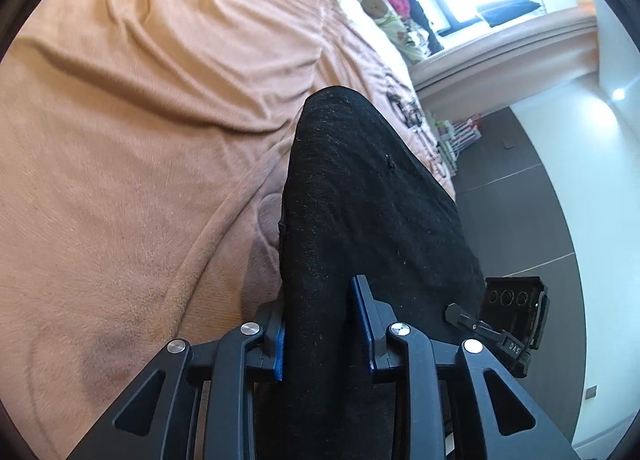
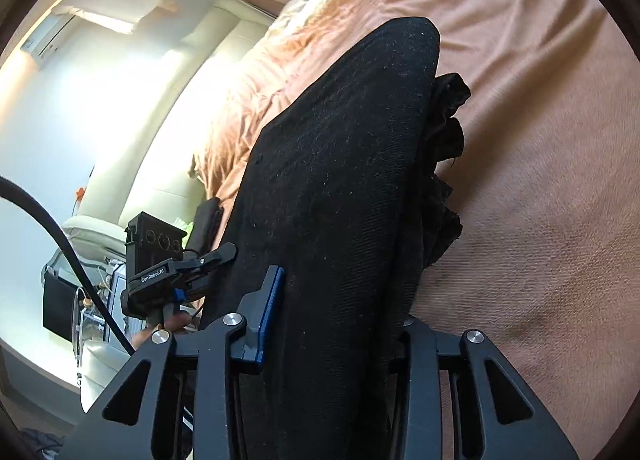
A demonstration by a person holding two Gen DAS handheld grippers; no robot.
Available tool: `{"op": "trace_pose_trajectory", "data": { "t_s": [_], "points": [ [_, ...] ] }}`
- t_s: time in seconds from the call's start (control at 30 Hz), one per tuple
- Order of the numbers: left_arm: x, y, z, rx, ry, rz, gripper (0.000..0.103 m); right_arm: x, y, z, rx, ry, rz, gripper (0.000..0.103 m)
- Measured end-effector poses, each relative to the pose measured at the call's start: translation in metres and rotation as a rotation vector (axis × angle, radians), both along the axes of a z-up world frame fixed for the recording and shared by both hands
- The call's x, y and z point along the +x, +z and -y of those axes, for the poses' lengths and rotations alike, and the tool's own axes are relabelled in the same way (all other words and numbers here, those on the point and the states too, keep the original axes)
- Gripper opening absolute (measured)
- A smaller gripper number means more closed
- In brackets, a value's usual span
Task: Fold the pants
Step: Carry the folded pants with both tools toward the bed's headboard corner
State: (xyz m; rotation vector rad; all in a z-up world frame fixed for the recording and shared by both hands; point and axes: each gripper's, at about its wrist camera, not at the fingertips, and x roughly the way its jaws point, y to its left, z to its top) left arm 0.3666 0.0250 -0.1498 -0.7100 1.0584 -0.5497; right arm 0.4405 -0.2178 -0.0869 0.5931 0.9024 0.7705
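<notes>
Your left tongs (image 1: 323, 324) and right tongs (image 2: 336, 312) each clamp the black pants (image 1: 360, 196), which drape forward from both grips over the tan bed (image 1: 120, 140). Held side by side like this, you keep the folded edge taut, probably to lay it flat ahead.

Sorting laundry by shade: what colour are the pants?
Black pants, clearest in the right wrist view.
</notes>
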Motion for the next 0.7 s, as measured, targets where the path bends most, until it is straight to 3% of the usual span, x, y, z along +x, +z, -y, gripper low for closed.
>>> {"op": "trace_pose_trajectory", "data": {
  "t_s": [0.33,0.7],
  "points": [
    [-0.020,0.038,-0.033,-0.006,0.039,0.086,0.029,-0.018,0.035,-0.038,-0.009,0.027,0.089,0.033],
    [-0.045,0.068,-0.079,0.007,0.100,0.160,0.029,-0.016,0.050,-0.077,-0.006,0.079,0.144,0.033]
  ]
}}
